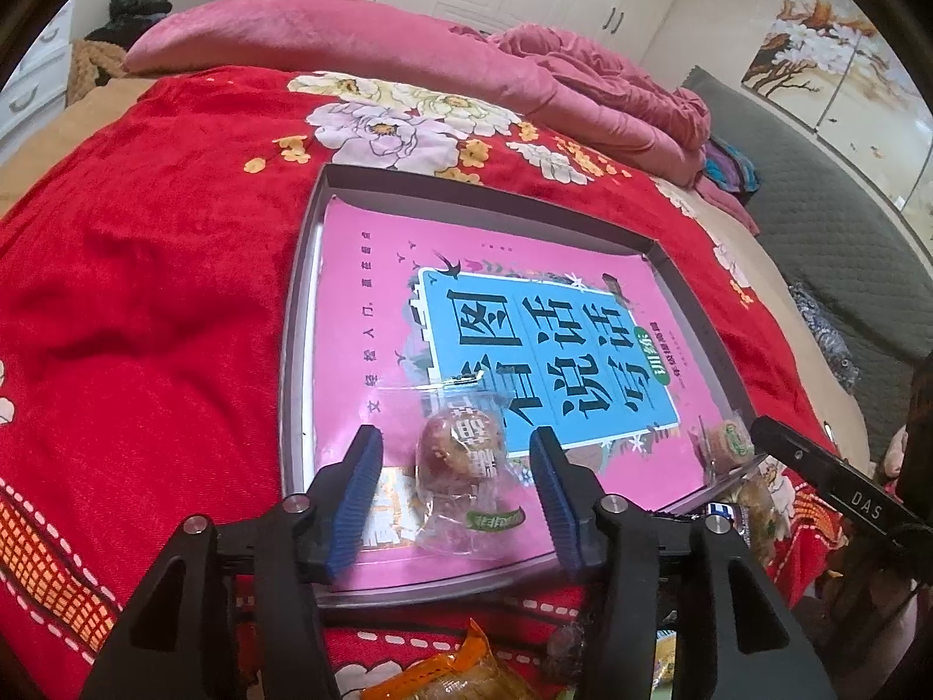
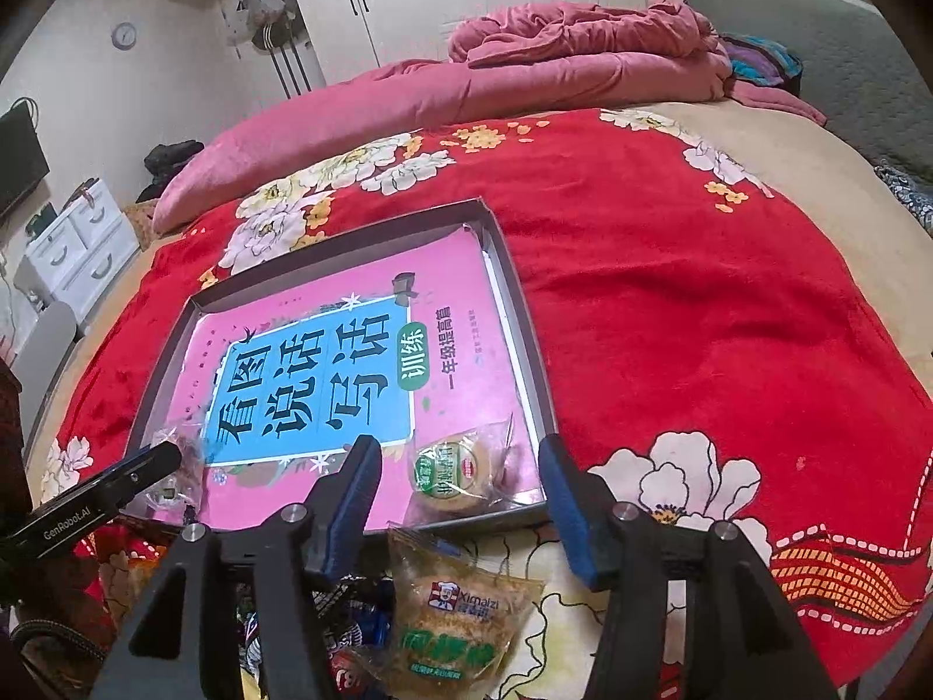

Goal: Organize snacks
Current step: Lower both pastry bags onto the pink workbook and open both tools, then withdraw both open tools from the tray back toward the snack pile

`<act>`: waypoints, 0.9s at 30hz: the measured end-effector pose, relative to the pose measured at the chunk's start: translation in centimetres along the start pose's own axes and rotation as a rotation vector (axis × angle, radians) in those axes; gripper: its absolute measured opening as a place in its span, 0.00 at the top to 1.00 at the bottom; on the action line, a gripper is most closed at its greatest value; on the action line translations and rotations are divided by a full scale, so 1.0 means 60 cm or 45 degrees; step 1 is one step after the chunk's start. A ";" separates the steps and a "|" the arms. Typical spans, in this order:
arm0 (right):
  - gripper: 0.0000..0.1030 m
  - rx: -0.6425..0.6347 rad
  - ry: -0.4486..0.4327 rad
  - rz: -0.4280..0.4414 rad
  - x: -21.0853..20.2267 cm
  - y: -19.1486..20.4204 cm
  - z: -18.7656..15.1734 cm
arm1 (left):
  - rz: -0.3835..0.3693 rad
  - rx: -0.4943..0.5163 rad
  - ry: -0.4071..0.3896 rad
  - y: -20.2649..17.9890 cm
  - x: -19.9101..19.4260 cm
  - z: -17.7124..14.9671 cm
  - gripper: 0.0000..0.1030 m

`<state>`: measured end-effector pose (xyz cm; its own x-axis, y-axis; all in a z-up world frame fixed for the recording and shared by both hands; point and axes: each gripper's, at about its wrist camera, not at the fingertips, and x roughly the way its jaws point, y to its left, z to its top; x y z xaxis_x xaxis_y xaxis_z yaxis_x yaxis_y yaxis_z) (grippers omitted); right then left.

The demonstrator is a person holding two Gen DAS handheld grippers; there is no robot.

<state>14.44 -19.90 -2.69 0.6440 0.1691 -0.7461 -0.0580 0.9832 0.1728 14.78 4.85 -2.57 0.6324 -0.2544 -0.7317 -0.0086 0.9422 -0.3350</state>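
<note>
Bed: red flowered blanket (image 1: 146,268) fills both views, pink quilt (image 1: 361,41) beyond.
Loose snacks: packets (image 2: 460,612) at the bottom edge, outside the tray.
Left gripper (image 1: 458,496): spread, pads clear of the wrapped cake (image 1: 460,461) lying between them, lower centre.
Right gripper (image 2: 460,496): spread, straddling a green-labelled cake (image 2: 452,469) without touching.
Tray (image 2: 525,303): mid-frame, both cakes at its near edge, on a pink book (image 1: 373,268).
Background: white wardrobes (image 2: 466,0), top.
</note>
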 end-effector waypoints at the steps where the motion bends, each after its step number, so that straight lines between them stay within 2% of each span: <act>1: 0.46 0.000 -0.003 0.002 -0.001 0.000 -0.001 | -0.002 0.000 -0.001 0.000 0.000 0.001 0.44; 9: 0.40 0.007 -0.027 0.029 -0.017 0.002 0.001 | -0.019 -0.028 -0.037 0.008 -0.022 0.005 0.36; 17: 0.38 0.002 -0.066 0.054 -0.036 0.006 -0.004 | -0.022 0.065 -0.081 -0.014 -0.045 -0.001 0.30; 27: 0.35 -0.062 -0.114 0.085 -0.064 0.023 -0.013 | 0.004 0.020 -0.102 0.002 -0.066 -0.008 0.27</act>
<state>11.30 -19.13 -0.11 0.7030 0.2294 -0.6732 -0.1384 0.9726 0.1869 11.87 5.89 0.01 0.6926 -0.2335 -0.6825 0.0011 0.9465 -0.3227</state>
